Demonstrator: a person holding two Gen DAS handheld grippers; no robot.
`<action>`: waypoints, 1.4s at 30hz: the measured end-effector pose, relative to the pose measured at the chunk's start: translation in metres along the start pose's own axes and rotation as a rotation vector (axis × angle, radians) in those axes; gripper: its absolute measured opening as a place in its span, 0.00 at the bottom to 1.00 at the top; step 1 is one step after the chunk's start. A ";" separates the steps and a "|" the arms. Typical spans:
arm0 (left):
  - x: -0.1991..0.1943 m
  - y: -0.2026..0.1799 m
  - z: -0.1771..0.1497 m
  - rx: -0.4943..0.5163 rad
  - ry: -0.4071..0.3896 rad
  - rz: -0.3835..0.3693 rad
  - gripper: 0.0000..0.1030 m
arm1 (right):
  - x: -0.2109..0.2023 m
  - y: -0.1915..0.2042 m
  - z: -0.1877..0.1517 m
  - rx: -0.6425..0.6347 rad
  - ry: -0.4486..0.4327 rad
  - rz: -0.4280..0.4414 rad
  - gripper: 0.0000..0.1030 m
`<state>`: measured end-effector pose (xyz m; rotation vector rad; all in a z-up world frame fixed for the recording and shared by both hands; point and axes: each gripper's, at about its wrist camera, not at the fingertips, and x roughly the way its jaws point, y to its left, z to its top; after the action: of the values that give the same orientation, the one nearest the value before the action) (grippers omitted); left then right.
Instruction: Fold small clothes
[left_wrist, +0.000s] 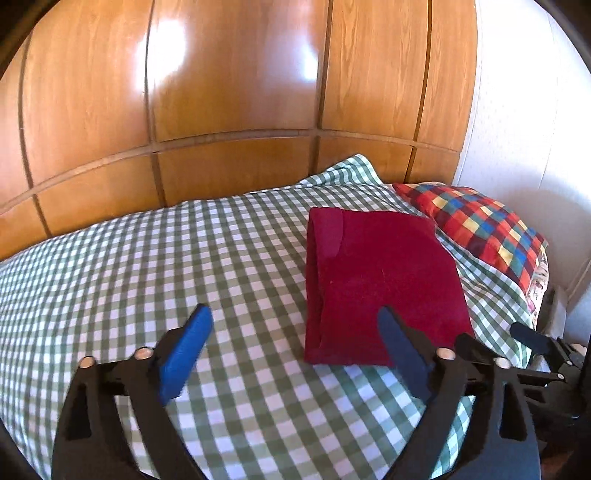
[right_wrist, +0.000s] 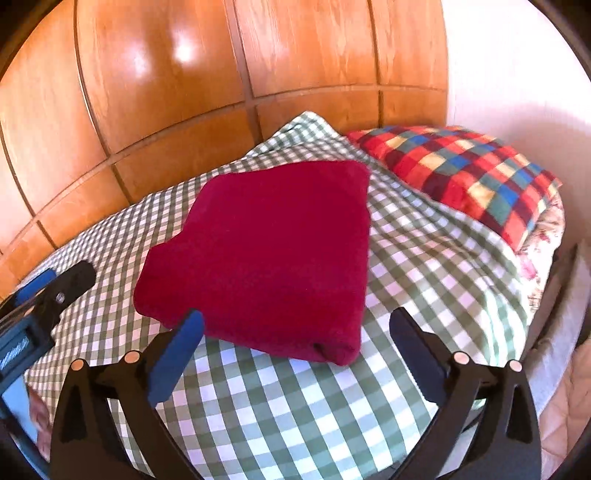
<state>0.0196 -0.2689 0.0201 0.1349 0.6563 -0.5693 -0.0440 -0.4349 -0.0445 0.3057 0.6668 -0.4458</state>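
One dark red garment (right_wrist: 269, 254), folded into a thick rectangle, lies on the checked bedspread (right_wrist: 314, 398) near its pillow-end edge; left gripper (left_wrist: 295, 332) and right gripper (right_wrist: 295, 338) both released, grasping nothing.

Green checked bedsheet (left_wrist: 110, 277), multicoloured checked pillow (right_wrist: 465, 173), glossy wooden panelled wardrobe (left_wrist: 229, 74) behind

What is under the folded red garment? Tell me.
The red garment lies on the green checked bedcover, which shows all round it. The bedcover directly beneath it, and anything tucked inside its folds, is covered and cannot be seen.
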 end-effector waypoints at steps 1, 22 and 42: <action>-0.005 0.000 -0.002 0.004 -0.010 0.005 0.90 | -0.003 0.002 -0.001 0.004 -0.011 -0.014 0.98; -0.033 0.002 -0.012 0.005 -0.048 0.070 0.96 | -0.029 0.013 -0.008 0.013 -0.066 -0.127 0.98; -0.035 0.009 -0.012 -0.016 -0.057 0.084 0.96 | -0.027 0.022 -0.011 0.001 -0.057 -0.109 0.98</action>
<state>-0.0046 -0.2416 0.0316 0.1301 0.5966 -0.4855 -0.0575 -0.4031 -0.0317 0.2571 0.6299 -0.5568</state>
